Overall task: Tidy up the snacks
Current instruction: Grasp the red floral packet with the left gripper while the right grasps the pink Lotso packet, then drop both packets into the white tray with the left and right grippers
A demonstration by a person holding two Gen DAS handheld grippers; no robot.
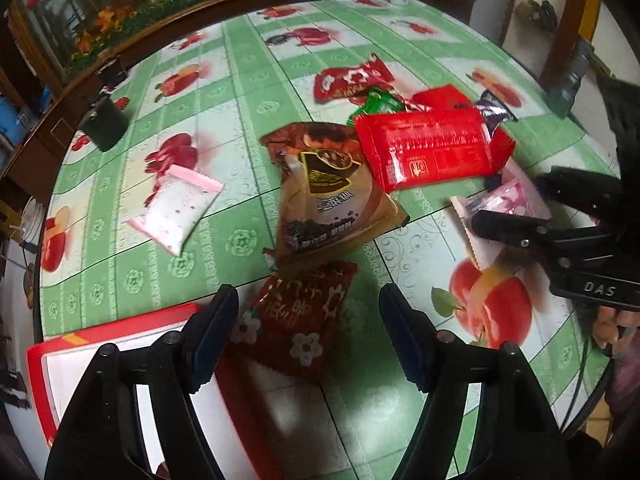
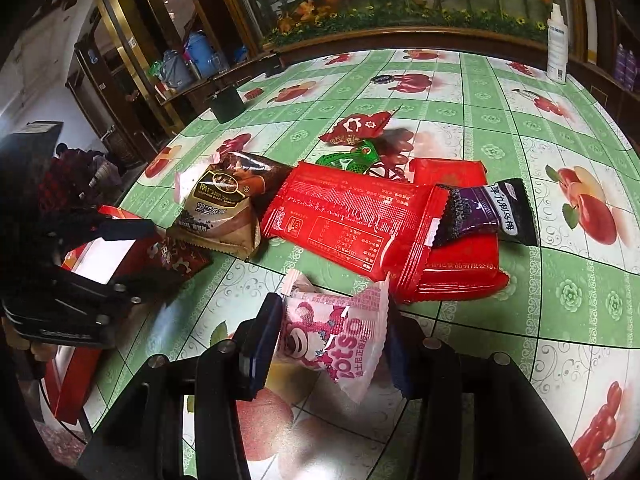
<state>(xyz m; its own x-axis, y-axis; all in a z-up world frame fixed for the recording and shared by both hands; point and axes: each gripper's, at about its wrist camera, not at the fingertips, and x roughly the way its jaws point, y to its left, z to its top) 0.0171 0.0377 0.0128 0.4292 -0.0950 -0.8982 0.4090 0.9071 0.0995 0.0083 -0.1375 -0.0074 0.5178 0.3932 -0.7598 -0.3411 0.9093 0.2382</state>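
Observation:
My left gripper (image 1: 308, 340) is open, its fingers either side of a dark red flowered snack packet (image 1: 298, 320) lying partly over the red box's edge. A brown sesame packet (image 1: 328, 200) lies just beyond it. My right gripper (image 2: 332, 344) is shut on a pink Lotso snack packet (image 2: 332, 340), held just above the table; it shows in the left wrist view (image 1: 504, 200) too. A large red packet (image 2: 352, 220) and a second one (image 2: 460, 264) lie mid-table, with a purple plum packet (image 2: 484, 212) on top.
A red-rimmed white box (image 1: 60, 360) sits at the table's near left edge. A pink-white packet (image 1: 172, 212), a red patterned packet (image 1: 352, 78) and a green packet (image 1: 376, 106) lie about. A dark cup (image 1: 102, 120) and a white bottle (image 2: 557, 48) stand at the far edge.

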